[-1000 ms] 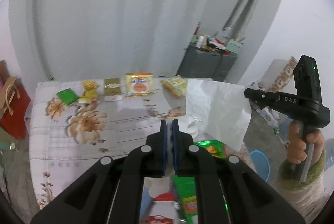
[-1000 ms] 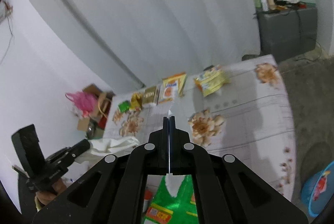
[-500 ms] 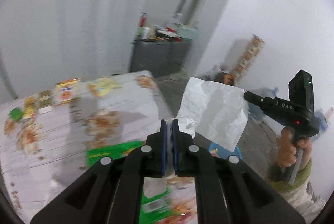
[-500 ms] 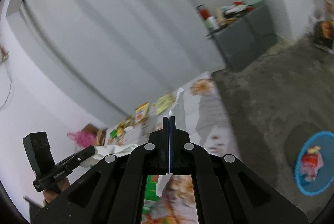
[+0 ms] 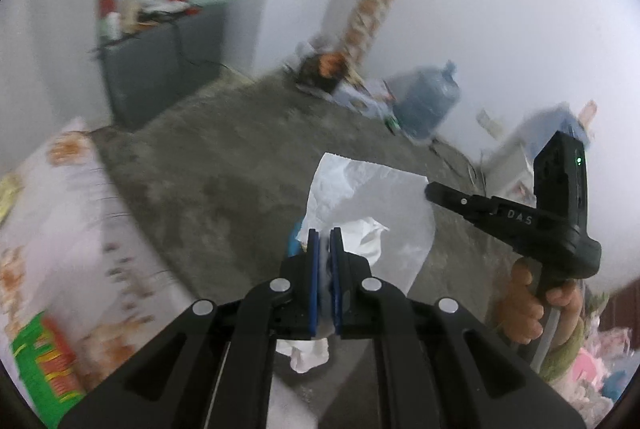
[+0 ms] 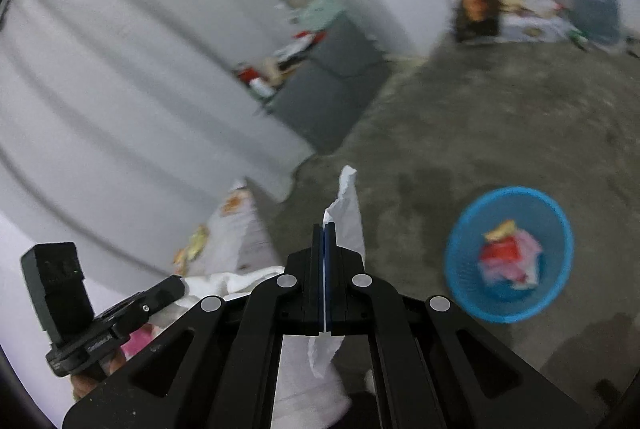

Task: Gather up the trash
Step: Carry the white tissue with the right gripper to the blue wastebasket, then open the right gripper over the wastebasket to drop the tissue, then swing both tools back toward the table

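1. Left wrist view: the left gripper point(image 5: 325, 241) is clenched on one edge of a crumpled white paper sheet point(image 5: 384, 213), which stretches across to the right gripper point(image 5: 434, 191), held in a hand point(image 5: 536, 309) at the right of the frame. The sheet hangs in the air above the grey floor point(image 5: 224, 189), between the two tools. At the left edge is the flowered tablecloth point(image 5: 80, 221), with a green packet point(image 5: 44, 369) lying on it. The picture is blurred.

2. Right wrist view: the right gripper point(image 6: 324, 229) is clamped fully closed on a thin edge of the same white paper point(image 6: 348, 205). The left gripper point(image 6: 176, 283) shows at lower left, its tip on the paper's other edge. On the floor to the right stands a blue basket point(image 6: 460, 269) with red, yellow and pink rubbish already in it; the paper is not yet over it.

3. Judgement: the step in hand looks like carrying the paper from the table to the basket. The next move calls for bringing the sheet above the basket's mouth, then releasing both tools together so it drops inside, not draped over the rim.
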`<control>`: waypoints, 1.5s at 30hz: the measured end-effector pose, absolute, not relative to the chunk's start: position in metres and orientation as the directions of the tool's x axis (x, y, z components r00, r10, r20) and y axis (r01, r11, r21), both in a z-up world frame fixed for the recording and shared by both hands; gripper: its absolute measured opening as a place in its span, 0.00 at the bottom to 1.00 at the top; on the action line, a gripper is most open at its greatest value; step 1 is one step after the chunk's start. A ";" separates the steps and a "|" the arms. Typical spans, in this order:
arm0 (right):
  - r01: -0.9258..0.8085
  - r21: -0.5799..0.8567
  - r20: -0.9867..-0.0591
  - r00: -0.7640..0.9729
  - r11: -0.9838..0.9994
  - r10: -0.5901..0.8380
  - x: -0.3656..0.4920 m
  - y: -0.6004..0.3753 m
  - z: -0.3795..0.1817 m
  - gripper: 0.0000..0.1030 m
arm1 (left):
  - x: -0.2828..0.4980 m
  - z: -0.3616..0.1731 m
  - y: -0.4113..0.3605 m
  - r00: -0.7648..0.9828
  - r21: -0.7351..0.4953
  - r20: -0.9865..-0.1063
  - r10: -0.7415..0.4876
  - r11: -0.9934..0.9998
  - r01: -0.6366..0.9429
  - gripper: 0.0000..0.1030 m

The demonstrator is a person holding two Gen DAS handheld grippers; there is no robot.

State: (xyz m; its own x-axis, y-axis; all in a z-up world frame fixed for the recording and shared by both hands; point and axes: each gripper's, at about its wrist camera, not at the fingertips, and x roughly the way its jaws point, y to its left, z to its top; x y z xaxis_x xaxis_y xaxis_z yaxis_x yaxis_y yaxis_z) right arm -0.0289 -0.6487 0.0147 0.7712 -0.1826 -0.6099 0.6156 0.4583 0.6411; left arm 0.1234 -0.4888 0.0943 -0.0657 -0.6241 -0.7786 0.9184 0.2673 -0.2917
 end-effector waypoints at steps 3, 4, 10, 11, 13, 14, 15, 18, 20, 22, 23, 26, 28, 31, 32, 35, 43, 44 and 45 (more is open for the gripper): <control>0.655 0.646 -0.634 0.746 0.392 -0.203 -0.042 -0.668 -0.014 0.00 | 0.099 0.065 -0.531 -0.100 -0.285 -0.811 -0.576 0.242 0.927 0.05; 0.671 0.643 -0.645 0.734 0.370 -0.210 -0.045 -0.673 -0.025 0.00 | 0.092 0.056 -0.543 -0.109 -0.285 -0.819 -0.563 0.235 0.929 0.05; 0.736 0.634 -0.701 0.676 0.235 -0.226 -0.081 -0.701 -0.084 0.00 | 0.055 0.007 -0.602 -0.154 -0.282 -0.850 -0.504 0.189 0.941 0.05; 0.740 0.635 -0.706 0.672 0.220 -0.224 -0.082 -0.704 -0.090 0.00 | 0.049 0.000 -0.609 -0.161 -0.283 -0.854 -0.494 0.183 0.941 0.05; 0.756 0.630 -0.722 0.654 0.176 -0.224 -0.086 -0.714 -0.109 0.00 | 0.040 -0.013 -0.625 -0.168 -0.282 -0.859 -0.483 0.173 0.944 0.06; 0.763 0.627 -0.731 0.646 0.158 -0.219 -0.087 -0.718 -0.119 0.00 | 0.034 -0.020 -0.631 -0.171 -0.284 -0.860 -0.481 0.171 0.943 0.06; 0.765 0.628 -0.735 0.644 0.145 -0.212 -0.091 -0.722 -0.128 0.02 | 0.032 -0.026 -0.638 -0.173 -0.288 -0.859 -0.482 0.174 0.942 0.06; 0.797 0.598 -0.777 0.602 0.084 -0.187 -0.097 -0.733 -0.161 0.15 | 0.028 -0.049 -0.654 -0.160 -0.276 -0.873 -0.460 0.199 0.940 0.49; 0.835 0.547 -0.819 0.547 0.049 -0.172 -0.101 -0.734 -0.179 0.25 | 0.029 -0.062 -0.656 -0.112 -0.243 -0.885 -0.452 0.243 0.939 0.57; 0.855 0.517 -0.841 0.517 0.042 -0.161 -0.104 -0.732 -0.188 0.25 | 0.029 -0.066 -0.652 -0.121 -0.258 -0.883 -0.453 0.254 0.932 0.60; 0.861 0.506 -0.848 0.506 0.042 -0.160 -0.106 -0.730 -0.190 0.27 | 0.031 -0.066 -0.647 -0.133 -0.271 -0.883 -0.450 0.258 0.927 0.63; 0.871 0.487 -0.853 0.489 0.059 -0.182 -0.107 -0.723 -0.181 0.33 | 0.041 -0.056 -0.629 -0.132 -0.281 -0.869 -0.477 0.255 0.925 0.66; 0.879 0.469 -0.856 0.476 0.086 -0.202 -0.105 -0.719 -0.173 0.35 | 0.047 -0.046 -0.614 -0.127 -0.288 -0.856 -0.502 0.259 0.922 0.67; 0.875 0.452 -0.839 0.484 0.174 -0.248 -0.087 -0.709 -0.145 0.42 | 0.060 -0.017 -0.581 -0.115 -0.305 -0.826 -0.552 0.265 0.915 0.68; 0.869 0.452 -0.831 0.492 0.201 -0.258 -0.082 -0.707 -0.140 0.45 | 0.065 -0.007 -0.568 -0.101 -0.303 -0.816 -0.569 0.273 0.913 0.71; 0.835 0.450 -0.800 0.534 0.317 -0.272 -0.051 -0.688 -0.106 0.51 | 0.081 0.034 -0.521 -0.035 -0.281 -0.785 -0.618 0.305 0.910 0.75; 0.669 0.375 -0.701 0.658 0.641 -0.277 0.040 -0.612 -0.015 0.60 | 0.122 0.110 -0.386 0.263 -0.187 -0.698 -0.666 0.524 0.831 0.84; 0.645 0.356 -0.689 0.670 0.677 -0.276 0.051 -0.601 -0.003 0.60 | 0.126 0.115 -0.368 0.292 -0.191 -0.692 -0.661 0.557 0.809 0.85; 0.622 0.332 -0.677 0.681 0.709 -0.280 0.062 -0.590 0.010 0.60 | 0.130 0.119 -0.351 0.321 -0.191 -0.687 -0.652 0.588 0.786 0.85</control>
